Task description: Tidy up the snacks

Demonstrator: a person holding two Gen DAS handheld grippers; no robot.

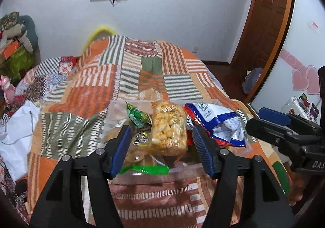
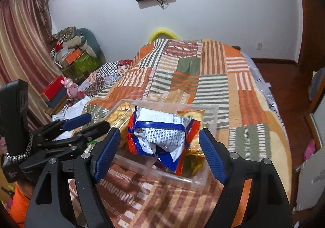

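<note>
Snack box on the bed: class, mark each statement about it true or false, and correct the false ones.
1. The clear plastic box sits on a striped patchwork blanket. True.
2. The blue-and-white packet lies outside the box. False: it rests in the box.
3. The left gripper is clamped on the yellow puffed-snack pack. False: its fingers stand apart, gripping nothing.
4. The right gripper is open. True.

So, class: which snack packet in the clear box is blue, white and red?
The crumpled packet at the box's right end; its neighbours are yellow, gold or green.
</note>
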